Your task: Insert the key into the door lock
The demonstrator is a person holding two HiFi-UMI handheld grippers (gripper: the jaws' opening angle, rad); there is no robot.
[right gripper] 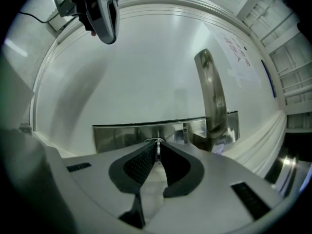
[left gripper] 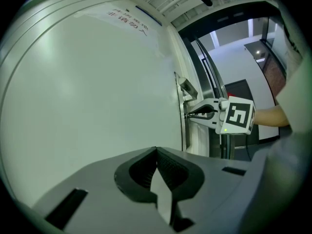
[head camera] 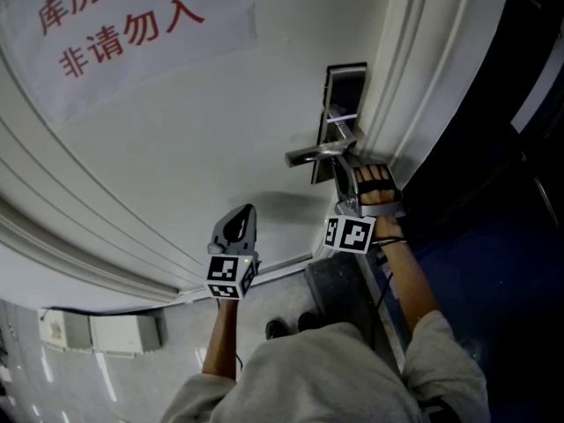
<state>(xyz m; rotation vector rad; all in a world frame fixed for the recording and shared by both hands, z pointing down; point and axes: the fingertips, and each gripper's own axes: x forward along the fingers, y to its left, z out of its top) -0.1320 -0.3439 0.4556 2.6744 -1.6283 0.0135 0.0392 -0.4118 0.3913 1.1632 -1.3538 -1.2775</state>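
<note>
The right gripper (right gripper: 157,150) is clenched on the key (right gripper: 157,142), a thin sliver of metal showing between its closed jaws. It points level at the steel lock plate (right gripper: 126,136) of a white door (right gripper: 146,67). The key's tip sits right against the plate, beside and below the lever handle (right gripper: 213,96). Whether the key is in the keyhole cannot be made out. In the head view, a gloved hand (head camera: 374,183) holds this gripper by the door's edge. The left gripper (left gripper: 156,152) hangs further along the door, well apart from the lock, aimed level at the bare panel. Its jaws are pressed together with nothing between them. A paper sign (head camera: 132,25) printed in red characters is fixed to the door on the far side of the left gripper from the lock.
</note>
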